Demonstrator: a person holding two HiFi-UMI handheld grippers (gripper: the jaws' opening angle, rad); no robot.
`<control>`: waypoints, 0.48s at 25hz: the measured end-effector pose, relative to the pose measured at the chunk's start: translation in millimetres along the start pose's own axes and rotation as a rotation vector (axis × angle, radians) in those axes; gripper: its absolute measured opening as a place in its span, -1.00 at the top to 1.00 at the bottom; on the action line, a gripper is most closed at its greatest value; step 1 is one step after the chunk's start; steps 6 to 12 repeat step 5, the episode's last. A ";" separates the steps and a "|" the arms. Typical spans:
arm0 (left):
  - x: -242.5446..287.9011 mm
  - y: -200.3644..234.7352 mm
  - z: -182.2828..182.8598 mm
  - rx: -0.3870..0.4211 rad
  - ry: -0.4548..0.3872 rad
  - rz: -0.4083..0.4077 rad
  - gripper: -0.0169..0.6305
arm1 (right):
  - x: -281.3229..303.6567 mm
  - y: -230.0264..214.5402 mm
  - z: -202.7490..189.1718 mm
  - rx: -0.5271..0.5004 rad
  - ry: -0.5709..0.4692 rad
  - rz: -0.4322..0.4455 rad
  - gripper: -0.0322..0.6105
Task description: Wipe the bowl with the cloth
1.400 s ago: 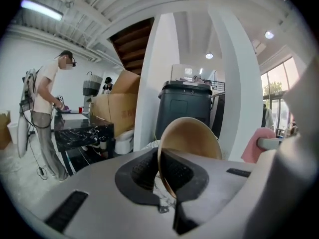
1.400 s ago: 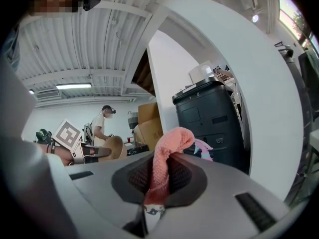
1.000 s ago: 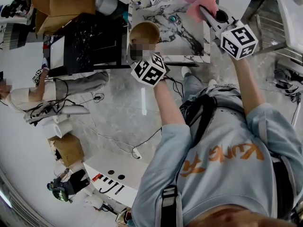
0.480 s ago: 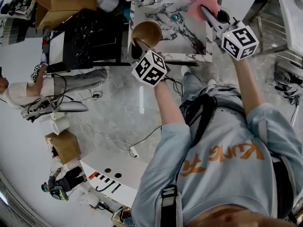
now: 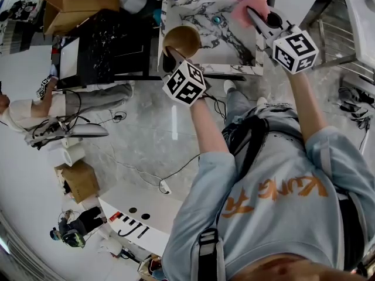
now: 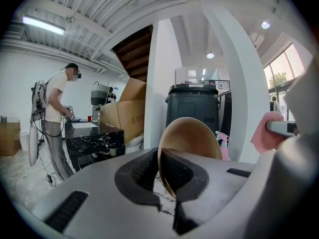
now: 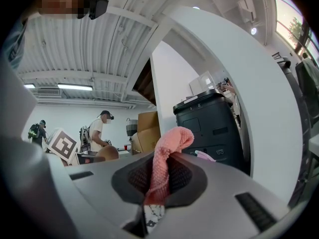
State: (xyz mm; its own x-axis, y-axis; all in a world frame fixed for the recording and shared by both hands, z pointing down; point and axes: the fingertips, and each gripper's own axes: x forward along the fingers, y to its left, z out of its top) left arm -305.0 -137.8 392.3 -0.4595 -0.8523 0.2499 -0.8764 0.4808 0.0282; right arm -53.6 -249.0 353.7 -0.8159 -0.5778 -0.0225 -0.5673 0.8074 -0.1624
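Arms [image 5: 202, 127] outstretched; left hand-held gripper [image 5: 171, 55] tight on bowl [image 5: 180, 38] rim, right hand-held gripper [image 5: 254, 14] tight on cloth [image 5: 248, 7].

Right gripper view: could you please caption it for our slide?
Right gripper shut on the pink cloth, with the bowl in the left background.

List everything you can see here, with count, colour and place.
bowl: one, tan, rim clamped in the left gripper
cloth: one, pink, clamped in the right gripper
white table: one, white marble with dark veins, ahead of the person
black table: one, black marble, left of the white table
cardboard boxes: at least two, brown, one by the black table, one on the floor
bin: one, dark grey, behind the bowl
bystanders: two, at left
left gripper: grey, shut on the bowl
right gripper: grey, shut on the cloth
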 end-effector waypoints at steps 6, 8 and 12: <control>1.8 2.0 -5.3 -0.001 0.008 0.004 0.86 | 0.7 -0.8 -3.6 0.006 0.000 0.001 0.78; 1.8 2.0 -5.3 -0.001 0.008 0.004 0.86 | 0.7 -0.8 -3.6 0.006 0.000 0.001 0.78; 1.8 2.0 -5.3 -0.001 0.008 0.004 0.86 | 0.7 -0.8 -3.6 0.006 0.000 0.001 0.78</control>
